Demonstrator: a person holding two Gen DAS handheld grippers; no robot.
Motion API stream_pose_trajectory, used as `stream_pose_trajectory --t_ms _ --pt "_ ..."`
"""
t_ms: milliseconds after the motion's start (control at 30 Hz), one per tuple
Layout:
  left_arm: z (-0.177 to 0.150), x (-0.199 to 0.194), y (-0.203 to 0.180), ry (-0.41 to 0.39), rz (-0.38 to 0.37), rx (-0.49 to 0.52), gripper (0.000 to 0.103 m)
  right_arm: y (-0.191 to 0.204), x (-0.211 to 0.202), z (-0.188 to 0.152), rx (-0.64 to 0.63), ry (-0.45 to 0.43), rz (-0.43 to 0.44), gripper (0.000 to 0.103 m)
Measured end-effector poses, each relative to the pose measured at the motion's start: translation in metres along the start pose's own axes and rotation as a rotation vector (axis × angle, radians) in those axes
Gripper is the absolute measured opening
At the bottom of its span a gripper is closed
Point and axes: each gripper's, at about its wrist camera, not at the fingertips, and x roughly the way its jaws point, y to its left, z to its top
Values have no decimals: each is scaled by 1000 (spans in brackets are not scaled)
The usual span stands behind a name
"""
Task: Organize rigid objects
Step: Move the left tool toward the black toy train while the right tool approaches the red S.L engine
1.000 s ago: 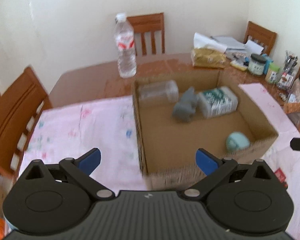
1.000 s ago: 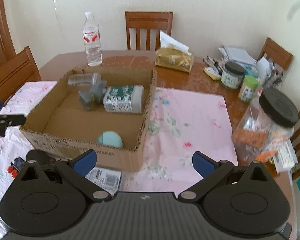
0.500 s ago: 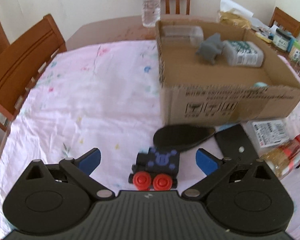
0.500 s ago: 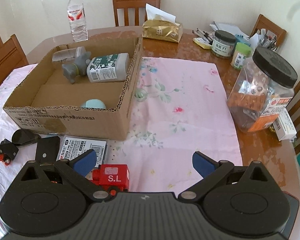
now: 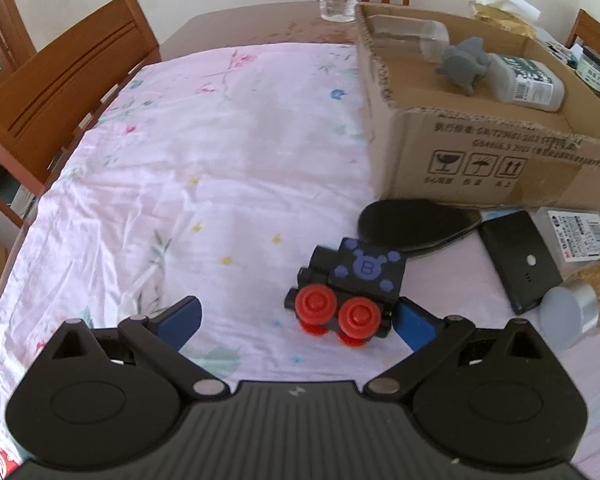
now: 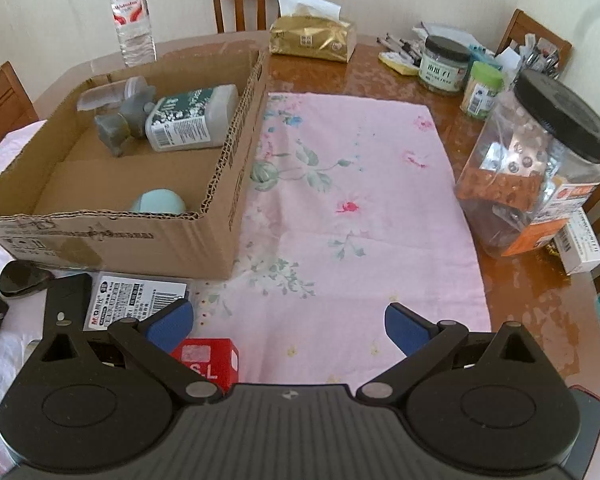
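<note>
The black toy train (image 5: 346,286) is seen on the pink cloth (image 5: 188,168), just before the cardboard box (image 5: 496,168). Its long axis runs left to right, the front pointed left. The left gripper (image 5: 296,314) is spread wide and empty, the train between its fingers, nearer the right one. The right gripper (image 6: 286,320) is likewise held wide, nothing gripped.

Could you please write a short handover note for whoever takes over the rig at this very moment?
Left gripper: open, empty, low over the cloth; the black toy train sits between its fingers, nearer the right one.
Right gripper: open, empty, red block just beside its left finger.
Done: grey figure, white bottle and teal ball lie in the cardboard box.
Left: train, red block, black case outside the box.
</note>
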Motion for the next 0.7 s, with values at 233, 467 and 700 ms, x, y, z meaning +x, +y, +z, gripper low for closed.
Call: stream_pose_trajectory --t_ms 233,467,700 --pt "-11 -2 15 22 32 -22 101 6 18 6 -12 43 10 103" --pt "-16 -3 36 26 75 -63 101 9 31 4 -38 85 3 103" --pt "-15 -3 38 23 78 -63 101 -1 25 -7 -50 104 -32 103"
